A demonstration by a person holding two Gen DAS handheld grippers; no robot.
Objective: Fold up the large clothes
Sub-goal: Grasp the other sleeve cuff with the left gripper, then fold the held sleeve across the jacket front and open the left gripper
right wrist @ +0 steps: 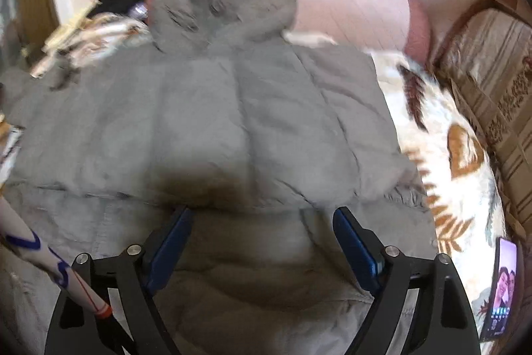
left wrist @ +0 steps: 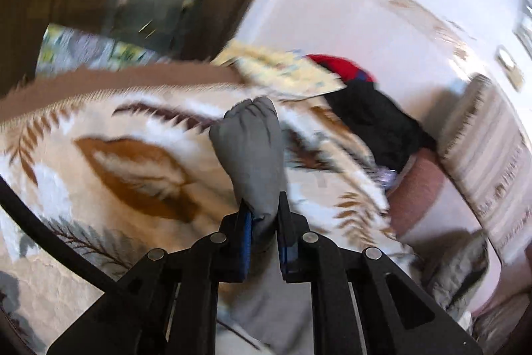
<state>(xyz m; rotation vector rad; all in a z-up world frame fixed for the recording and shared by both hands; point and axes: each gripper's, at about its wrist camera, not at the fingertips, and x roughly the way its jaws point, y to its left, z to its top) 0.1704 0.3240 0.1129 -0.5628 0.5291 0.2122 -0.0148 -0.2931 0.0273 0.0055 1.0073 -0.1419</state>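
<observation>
A grey padded jacket (right wrist: 232,108) lies spread flat on a leaf-patterned blanket (right wrist: 459,155), its fur-trimmed hood (right wrist: 226,5) at the far end. In the right wrist view my right gripper (right wrist: 262,215) hovers just above the jacket's lower part, open, with nothing pinched between its blue pads (right wrist: 355,248). In the left wrist view my left gripper (left wrist: 264,215) is shut on a bunched end of the jacket's grey sleeve (left wrist: 249,148). The sleeve end sticks out beyond the fingertips, lifted over the blanket (left wrist: 116,155).
A heap of black and red clothes (left wrist: 369,115) and a yellow printed sheet (left wrist: 282,72) lie at the blanket's far end. A pink bolster (right wrist: 349,9) and striped cushions (right wrist: 492,82) border the bed. A lit phone (right wrist: 503,285) lies at the right. A pale sleeve with blue marks (right wrist: 50,258) crosses the lower left.
</observation>
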